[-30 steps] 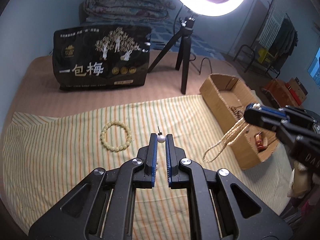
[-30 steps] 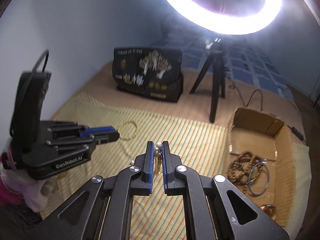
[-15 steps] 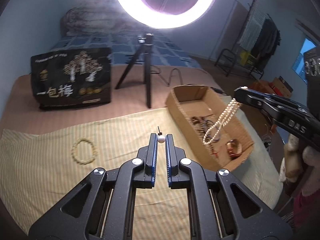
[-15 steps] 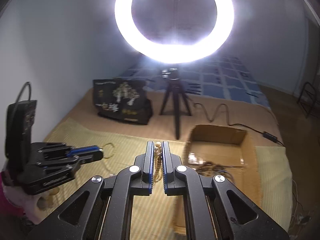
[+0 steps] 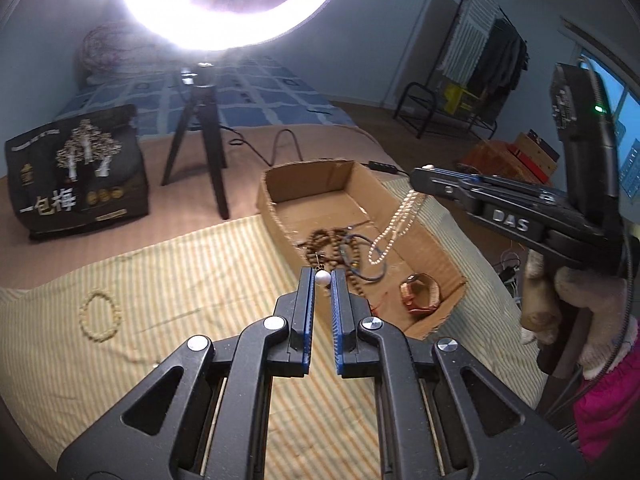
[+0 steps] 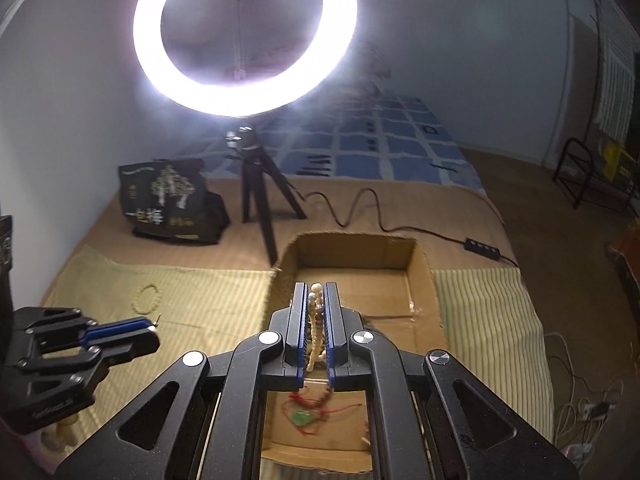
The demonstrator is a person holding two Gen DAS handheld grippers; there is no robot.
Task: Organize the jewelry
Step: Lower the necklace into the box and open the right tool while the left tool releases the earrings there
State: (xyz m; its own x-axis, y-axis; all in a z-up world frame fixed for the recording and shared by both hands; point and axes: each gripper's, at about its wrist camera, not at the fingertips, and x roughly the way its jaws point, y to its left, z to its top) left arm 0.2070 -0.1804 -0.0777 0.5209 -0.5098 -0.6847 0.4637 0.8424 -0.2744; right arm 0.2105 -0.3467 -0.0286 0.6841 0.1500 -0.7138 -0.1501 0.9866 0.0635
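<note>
**Pearls Held Over the Jewelry Box**

A pearl necklace point(image 5: 394, 226) dangles in a loop from the tips of the right gripper point(image 6: 317, 294), pinched between its fingers above the cardboard box point(image 5: 312, 178). At six o'clock from the box, the left gripper point(image 5: 323, 278) pinches a pearl earring point(image 5: 322, 277). A pale bead bracelet point(image 5: 99, 316) lies at nine o'clock on the striped cloth point(image 5: 200, 264).
</note>
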